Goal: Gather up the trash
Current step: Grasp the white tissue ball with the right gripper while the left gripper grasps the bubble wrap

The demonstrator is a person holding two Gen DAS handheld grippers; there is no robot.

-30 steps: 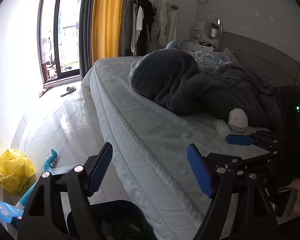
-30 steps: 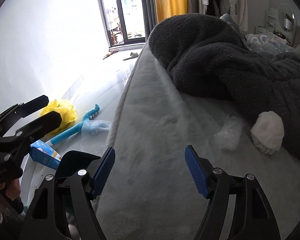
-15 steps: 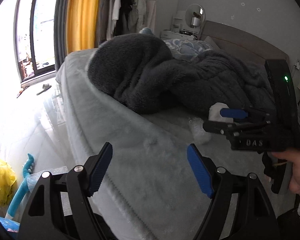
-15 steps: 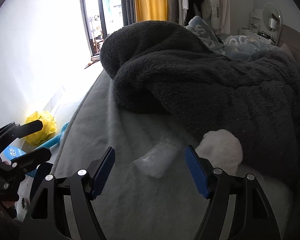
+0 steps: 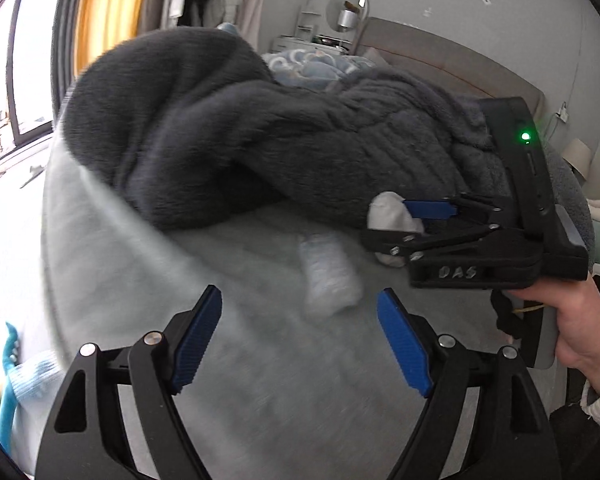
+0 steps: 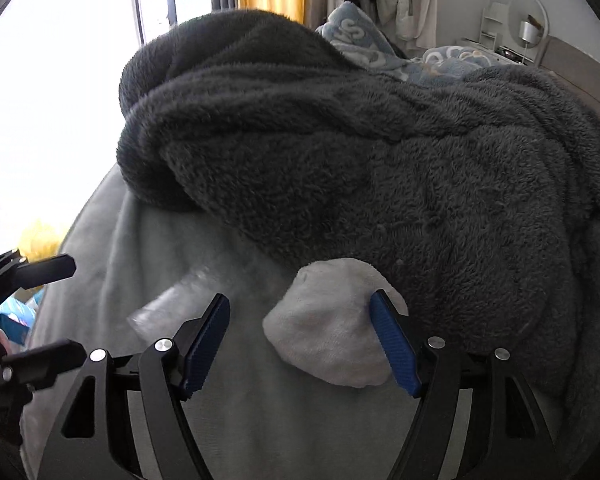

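Left claw [image 5: 300, 336] opening, empty; right claw [image 6: 300, 340] wide, straddling white wad [image 6: 332, 328].

Blown-out window [image 6: 60, 80] glare, motion blur, fisheye

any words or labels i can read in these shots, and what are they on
"DAS": handwritten on the body of the right hand-held gripper, seen in the left wrist view.
A large "S": on the blue patterned blanket; the rest of its print is unreadable.
Blue packet: print too blurred.
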